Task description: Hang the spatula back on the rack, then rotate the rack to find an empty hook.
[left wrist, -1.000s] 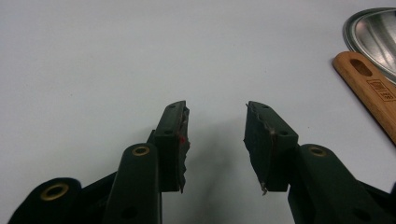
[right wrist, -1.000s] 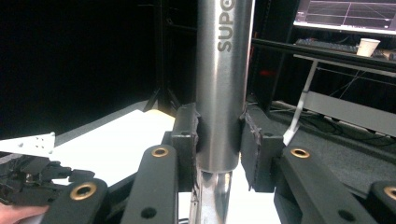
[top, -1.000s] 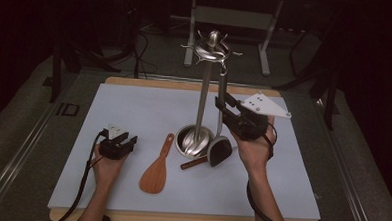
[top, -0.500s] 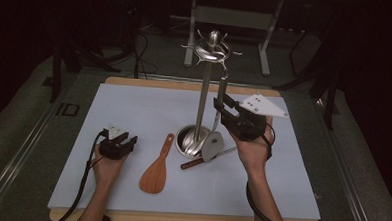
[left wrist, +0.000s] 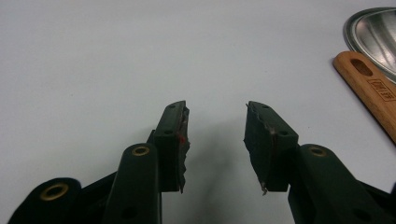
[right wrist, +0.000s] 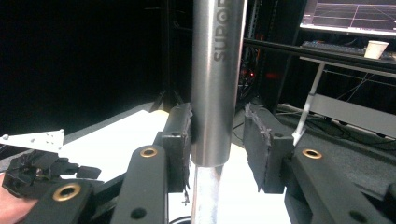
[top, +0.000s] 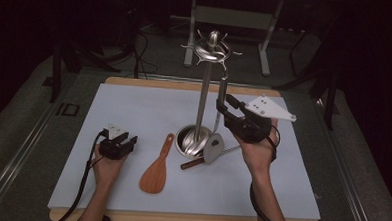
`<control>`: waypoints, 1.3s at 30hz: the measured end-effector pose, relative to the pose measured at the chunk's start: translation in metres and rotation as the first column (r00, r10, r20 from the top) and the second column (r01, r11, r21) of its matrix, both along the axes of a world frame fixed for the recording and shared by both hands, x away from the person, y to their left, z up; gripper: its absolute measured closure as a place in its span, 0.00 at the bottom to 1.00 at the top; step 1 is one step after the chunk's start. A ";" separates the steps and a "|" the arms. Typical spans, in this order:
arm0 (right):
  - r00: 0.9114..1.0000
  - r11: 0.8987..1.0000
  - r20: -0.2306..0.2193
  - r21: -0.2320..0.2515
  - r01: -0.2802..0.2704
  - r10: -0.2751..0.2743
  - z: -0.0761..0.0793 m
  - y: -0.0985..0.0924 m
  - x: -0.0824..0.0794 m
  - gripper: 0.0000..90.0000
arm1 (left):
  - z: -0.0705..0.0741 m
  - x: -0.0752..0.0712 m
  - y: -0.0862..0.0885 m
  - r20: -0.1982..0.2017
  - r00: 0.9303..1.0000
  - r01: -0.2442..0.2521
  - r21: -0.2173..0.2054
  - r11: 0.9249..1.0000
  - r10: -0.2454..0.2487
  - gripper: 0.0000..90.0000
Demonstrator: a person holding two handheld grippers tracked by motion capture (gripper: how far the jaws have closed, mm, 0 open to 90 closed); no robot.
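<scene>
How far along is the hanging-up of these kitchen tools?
Done: a steel turner seems to hang from the top of the rack, its head by the base. In hand: the right gripper has just been opening its jaws with the turner's handle between them. Left: the wooden spatula and a dark-handled tool lie on the table; the left gripper waits open.
</scene>
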State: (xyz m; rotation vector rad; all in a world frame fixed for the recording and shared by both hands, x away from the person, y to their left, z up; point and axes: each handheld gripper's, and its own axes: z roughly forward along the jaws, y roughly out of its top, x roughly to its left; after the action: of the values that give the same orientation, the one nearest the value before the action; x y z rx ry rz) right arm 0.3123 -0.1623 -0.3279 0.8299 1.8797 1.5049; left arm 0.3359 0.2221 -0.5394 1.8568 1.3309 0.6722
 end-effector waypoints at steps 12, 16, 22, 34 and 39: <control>1.000 1.000 0.013 -0.002 0.023 -0.023 0.000 -0.020 -0.005 0.70 | 0.000 0.000 0.000 -0.001 1.000 -0.004 0.002 1.000 0.004 0.66; 1.000 1.000 0.003 0.000 0.031 -0.031 -0.001 -0.025 -0.002 0.70 | 0.000 0.001 -0.001 -0.002 1.000 -0.004 0.002 1.000 0.004 0.66; 0.999 0.999 -0.022 -0.016 0.040 -0.040 -0.005 -0.028 0.005 0.70 | 0.000 0.001 -0.001 -0.002 1.000 -0.002 0.002 1.000 0.002 0.66; 0.996 0.997 -0.066 -0.047 0.063 -0.066 -0.017 -0.037 0.021 0.70 | 0.000 0.001 -0.001 -0.002 1.000 -0.002 0.005 1.000 0.002 0.66; 0.995 0.997 -0.079 -0.041 0.060 -0.063 -0.016 -0.039 0.029 0.73 | 0.000 0.000 -0.001 -0.001 1.000 -0.002 0.005 1.000 0.002 0.66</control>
State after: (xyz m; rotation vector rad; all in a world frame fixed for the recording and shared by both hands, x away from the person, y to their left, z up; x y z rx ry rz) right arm 0.3414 -0.2013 -0.3441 0.9349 1.9167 1.4128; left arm 0.3364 0.2214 -0.5397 1.8600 1.3337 0.6759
